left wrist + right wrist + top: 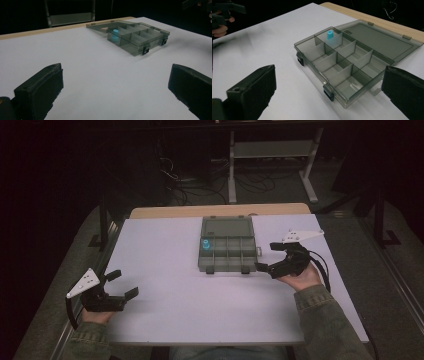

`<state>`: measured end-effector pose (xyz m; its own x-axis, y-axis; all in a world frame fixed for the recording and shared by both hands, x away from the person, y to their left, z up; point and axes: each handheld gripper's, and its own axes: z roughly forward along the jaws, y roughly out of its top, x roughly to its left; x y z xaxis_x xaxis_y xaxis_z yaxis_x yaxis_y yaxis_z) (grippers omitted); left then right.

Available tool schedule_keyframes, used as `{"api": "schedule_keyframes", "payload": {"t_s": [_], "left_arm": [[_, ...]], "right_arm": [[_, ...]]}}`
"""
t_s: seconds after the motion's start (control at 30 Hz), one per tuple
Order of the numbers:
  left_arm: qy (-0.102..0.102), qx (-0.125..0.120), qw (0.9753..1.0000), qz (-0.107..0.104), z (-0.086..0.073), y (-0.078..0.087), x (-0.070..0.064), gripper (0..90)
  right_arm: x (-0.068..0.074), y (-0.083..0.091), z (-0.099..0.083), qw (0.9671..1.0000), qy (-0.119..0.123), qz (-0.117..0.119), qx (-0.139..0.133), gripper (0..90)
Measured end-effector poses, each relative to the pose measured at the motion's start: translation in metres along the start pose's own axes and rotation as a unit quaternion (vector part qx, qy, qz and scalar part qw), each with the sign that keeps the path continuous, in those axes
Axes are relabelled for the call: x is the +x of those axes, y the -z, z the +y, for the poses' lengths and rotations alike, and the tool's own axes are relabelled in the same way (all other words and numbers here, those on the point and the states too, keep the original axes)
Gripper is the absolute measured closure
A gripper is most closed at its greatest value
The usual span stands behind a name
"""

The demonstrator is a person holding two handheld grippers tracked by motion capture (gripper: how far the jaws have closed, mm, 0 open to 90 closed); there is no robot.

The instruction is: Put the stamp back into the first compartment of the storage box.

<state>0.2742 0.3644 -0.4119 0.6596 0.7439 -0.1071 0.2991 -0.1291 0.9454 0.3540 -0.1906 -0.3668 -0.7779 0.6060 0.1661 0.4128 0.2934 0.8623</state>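
My right gripper hangs wide open and empty just right of the open compartment box at the table's middle. A blue piece stands in its far-left cell. My left gripper, open and empty, waits near-left. I'd approach the box squarely.

**Colours on the counter: mostly grey, black and one bit of blue**

The counter is plain white on top, no pattern, with a light wood strip along its far edge. The compartment box is see-through smoky grey with black latches. Inside sits a bright turquoise piece. Both the left hand-held gripper and the right hand-held gripper are matte black with pale grey plates. The sleeves are olive green.
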Motion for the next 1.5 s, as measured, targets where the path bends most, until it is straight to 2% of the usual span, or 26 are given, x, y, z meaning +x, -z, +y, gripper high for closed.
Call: {"api": "schedule_keyframes", "payload": {"t_s": [0.93, 1.23, 1.5], "left_arm": [[0.003, 0.001, 1.0000, -0.001, -0.001, 0.000, -0.001, 0.0], [0.003, 0.000, 1.0000, 0.000, -0.001, 0.000, -0.001, 0.0], [0.002, -0.001, 1.0000, 0.000, -0.001, 0.000, -0.001, 0.0]], "right_arm": [[0.003, 0.027, -0.034, 0.9992, -0.029, -0.008, -0.027, 0.0], [0.008, 0.039, -0.051, 0.9985, -0.032, -0.025, -0.038, 0.0], [0.010, 0.051, -0.067, 0.9962, -0.030, -0.046, -0.067, 0.0]]}}
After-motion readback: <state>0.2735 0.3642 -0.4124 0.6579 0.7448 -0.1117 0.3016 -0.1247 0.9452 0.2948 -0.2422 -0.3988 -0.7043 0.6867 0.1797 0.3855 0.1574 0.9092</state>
